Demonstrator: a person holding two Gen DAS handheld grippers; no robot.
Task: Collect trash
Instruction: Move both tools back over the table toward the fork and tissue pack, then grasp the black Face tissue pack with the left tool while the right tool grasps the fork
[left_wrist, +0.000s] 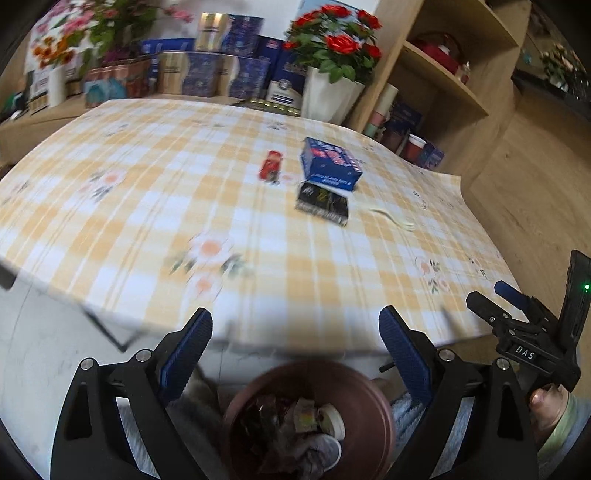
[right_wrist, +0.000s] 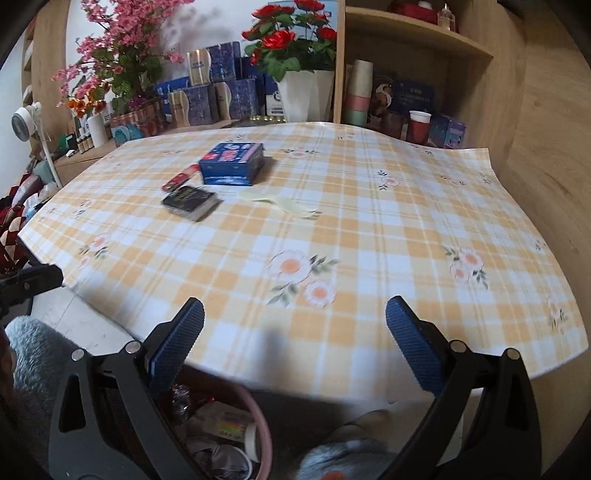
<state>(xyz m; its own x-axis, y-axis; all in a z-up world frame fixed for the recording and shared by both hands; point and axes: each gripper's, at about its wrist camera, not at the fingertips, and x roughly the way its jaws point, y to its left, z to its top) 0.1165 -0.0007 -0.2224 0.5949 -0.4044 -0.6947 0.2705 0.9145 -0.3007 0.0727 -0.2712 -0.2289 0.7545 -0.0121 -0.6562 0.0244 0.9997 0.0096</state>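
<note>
The left gripper (left_wrist: 295, 325) is held level at the near edge of the table (left_wrist: 110, 221), directly above the brown bin (left_wrist: 369, 391), with its jaws spread wide and nothing between them. The bin stands on the floor below the table edge and holds crumpled wrappers and a white cup. The right gripper (right_wrist: 294, 314) hovers over the same near edge, to the right of the bin (right_wrist: 264, 435), pointing toward the far side; its jaws are likewise fully apart and empty. On the checked tablecloth, well beyond the bin, lie a blue box (right_wrist: 232, 163), a black box (right_wrist: 190, 202) just in front of it, a red packet (right_wrist: 181, 177) beside both, and a pale plastic spoon (right_wrist: 284, 203) near the black box.
</note>
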